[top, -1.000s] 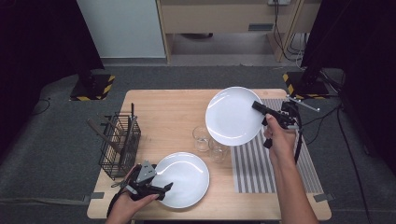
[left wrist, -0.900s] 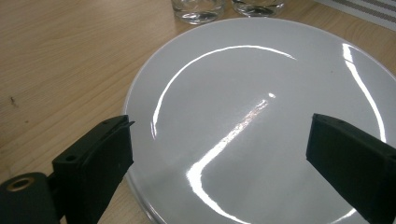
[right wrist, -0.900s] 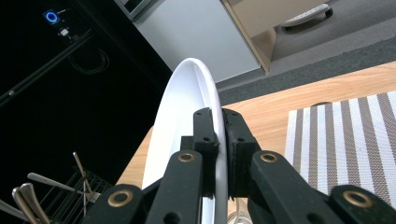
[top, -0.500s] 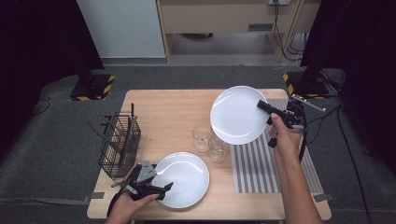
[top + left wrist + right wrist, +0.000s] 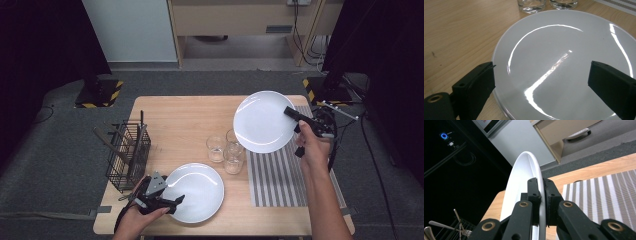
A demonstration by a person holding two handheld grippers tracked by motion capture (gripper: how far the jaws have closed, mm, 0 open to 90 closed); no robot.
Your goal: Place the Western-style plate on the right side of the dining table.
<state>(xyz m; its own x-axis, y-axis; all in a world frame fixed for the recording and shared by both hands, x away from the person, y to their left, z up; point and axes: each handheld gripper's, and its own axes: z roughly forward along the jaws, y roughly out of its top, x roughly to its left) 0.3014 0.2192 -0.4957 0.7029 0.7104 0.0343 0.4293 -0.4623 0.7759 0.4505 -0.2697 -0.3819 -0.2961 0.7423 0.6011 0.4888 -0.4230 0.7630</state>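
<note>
The wooden table [image 5: 185, 120] is the reference for everything here. Largest change: the raised plate [image 5: 264, 121], carried in the right gripper [image 5: 291, 113], now sits further toward the table's right edge than a second ago, above the near end of the striped mat [image 5: 287, 176] and above the three glasses [image 5: 226, 149] at table centre. It is lifted clear of the tabletop and tilted, its face turned up toward the high camera. The right gripper's jaws are pinched together on the plate's rim; the right gripper view looks along that rim [image 5: 534, 170], which stands on edge between the two black pads, one on each face. The second plate [image 5: 195, 192] lies flat at the table's near left, unmoved across the three high views. The left gripper [image 5: 172, 204] rests at this plate's near edge, jaws spread wide, one to either side of the rim and neither pressing; in the left gripper view [image 5: 541, 100] the white surface runs between them untouched. The wire cutlery basket [image 5: 127, 155] at the table's left edge shows no shift. Judgement: the raised plate is in transit, probably toward the mat, though where it will be set I cannot tell; the flat plate is lined up for a grip not yet taken.
</note>
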